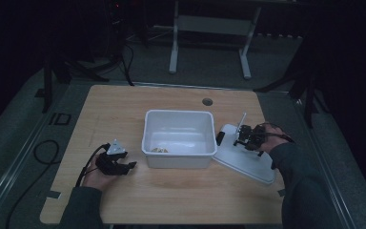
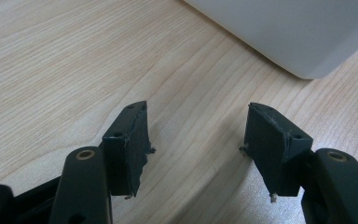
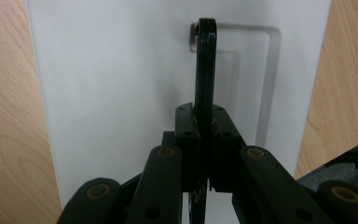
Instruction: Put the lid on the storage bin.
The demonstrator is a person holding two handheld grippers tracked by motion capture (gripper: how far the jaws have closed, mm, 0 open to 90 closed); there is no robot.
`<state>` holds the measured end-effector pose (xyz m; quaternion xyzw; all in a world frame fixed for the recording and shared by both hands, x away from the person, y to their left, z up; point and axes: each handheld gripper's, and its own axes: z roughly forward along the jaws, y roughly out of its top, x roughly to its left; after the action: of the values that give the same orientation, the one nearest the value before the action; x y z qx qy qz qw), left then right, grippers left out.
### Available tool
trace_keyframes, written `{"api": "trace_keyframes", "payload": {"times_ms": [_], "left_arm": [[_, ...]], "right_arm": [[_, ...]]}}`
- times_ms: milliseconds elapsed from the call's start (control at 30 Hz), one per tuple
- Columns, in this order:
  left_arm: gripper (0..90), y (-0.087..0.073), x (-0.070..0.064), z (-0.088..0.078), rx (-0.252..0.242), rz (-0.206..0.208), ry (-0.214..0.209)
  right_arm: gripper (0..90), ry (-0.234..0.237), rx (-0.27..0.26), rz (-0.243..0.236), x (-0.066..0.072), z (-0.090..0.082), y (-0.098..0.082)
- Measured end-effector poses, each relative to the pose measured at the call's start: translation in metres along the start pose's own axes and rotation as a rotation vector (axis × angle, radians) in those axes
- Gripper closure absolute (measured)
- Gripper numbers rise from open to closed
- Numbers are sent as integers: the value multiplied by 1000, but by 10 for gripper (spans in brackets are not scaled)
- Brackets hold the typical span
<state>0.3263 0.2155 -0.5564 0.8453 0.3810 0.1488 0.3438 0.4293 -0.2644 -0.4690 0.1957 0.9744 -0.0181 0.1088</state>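
Right gripper [image 3: 204,140] fingers clamped on black lid handle [image 3: 205,65] | white lid [image 1: 248,160] flat on table beside bin [image 1: 178,150] | left gripper [image 2: 196,154] apart, idle | lift straight, probably keep level.

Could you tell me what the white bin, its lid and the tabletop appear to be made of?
Bin: likely plastic, smooth, slightly glossy, with rounded moulded corners.
Lid: seemingly the same white plastic, matte, with a moulded recess; its black handle looks like hard plastic.
Tabletop: light wood or wood-look laminate, with visible grain.

Bare table [image 1: 124,107] lies open left of the white bin [image 1: 178,138], whose lid [image 1: 245,160] crowds its right.
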Motion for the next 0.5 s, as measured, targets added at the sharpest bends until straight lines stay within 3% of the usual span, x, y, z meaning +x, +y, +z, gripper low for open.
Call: {"api": "trace_keyframes", "payload": {"times_ms": [500], "left_arm": [[403,0,0,0,0,0,0]], "right_arm": [[843,-3,-3,-23,1,-6,-1]]}}
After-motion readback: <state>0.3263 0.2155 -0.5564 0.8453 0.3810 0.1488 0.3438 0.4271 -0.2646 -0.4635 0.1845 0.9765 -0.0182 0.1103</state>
